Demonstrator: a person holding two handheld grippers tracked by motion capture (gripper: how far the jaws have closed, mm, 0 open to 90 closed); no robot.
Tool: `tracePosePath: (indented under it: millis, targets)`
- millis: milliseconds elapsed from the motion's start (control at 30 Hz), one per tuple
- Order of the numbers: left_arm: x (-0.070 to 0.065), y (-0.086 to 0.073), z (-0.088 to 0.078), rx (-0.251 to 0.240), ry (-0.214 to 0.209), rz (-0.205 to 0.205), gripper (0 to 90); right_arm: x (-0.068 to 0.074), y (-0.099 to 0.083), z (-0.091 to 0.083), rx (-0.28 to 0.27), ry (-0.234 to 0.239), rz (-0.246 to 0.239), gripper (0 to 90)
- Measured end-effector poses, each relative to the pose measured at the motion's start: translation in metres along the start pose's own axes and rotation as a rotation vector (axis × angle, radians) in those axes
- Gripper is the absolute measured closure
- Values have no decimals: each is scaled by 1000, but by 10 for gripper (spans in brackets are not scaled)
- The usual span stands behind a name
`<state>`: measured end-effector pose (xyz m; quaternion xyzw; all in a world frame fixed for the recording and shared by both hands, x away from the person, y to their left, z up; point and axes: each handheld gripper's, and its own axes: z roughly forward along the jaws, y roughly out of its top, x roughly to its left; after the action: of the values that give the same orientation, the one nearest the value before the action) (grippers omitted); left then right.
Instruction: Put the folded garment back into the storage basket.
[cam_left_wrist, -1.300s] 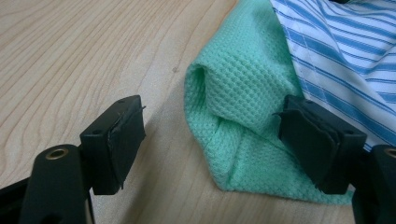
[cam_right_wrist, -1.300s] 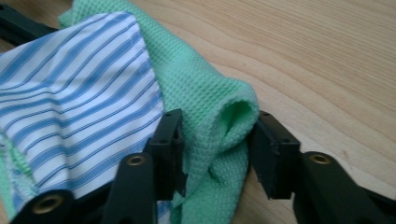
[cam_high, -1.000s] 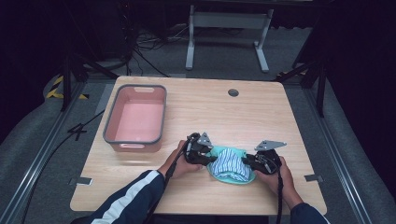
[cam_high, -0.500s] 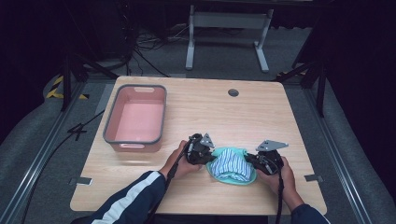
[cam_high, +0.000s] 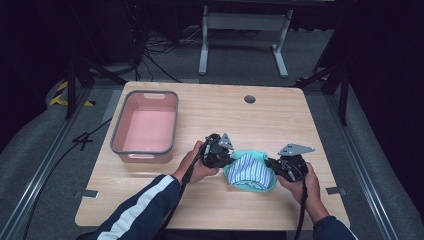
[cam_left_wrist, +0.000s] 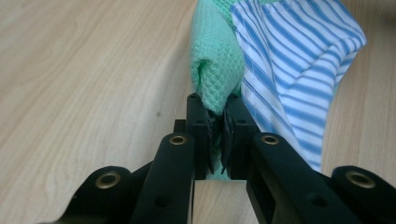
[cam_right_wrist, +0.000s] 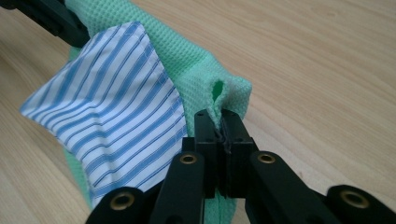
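We see the left gripper (cam_left_wrist: 217, 133) and right gripper (cam_right_wrist: 218, 133) each clamped on the green cloth (cam_high: 248, 172). Their jaws have just closed on it. The pink bin (cam_high: 145, 128) lies at ten o'clock.

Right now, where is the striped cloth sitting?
In the high view the striped cloth lies on the green cloth at the table's near edge, between the left claw and the right claw, right of the pink bin.
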<state>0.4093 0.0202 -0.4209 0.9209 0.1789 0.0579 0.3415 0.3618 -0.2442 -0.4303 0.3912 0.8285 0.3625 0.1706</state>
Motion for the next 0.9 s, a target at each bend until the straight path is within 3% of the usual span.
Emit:
tracePosePath:
  millis: [300,900]
  targets:
    - [4,10,-16,13,52,40,831,2,19,-2,-15,-1,-16,875]
    - [21,8,-55,-11,118,27,831,11,61,-7,-67,3,-34,875]
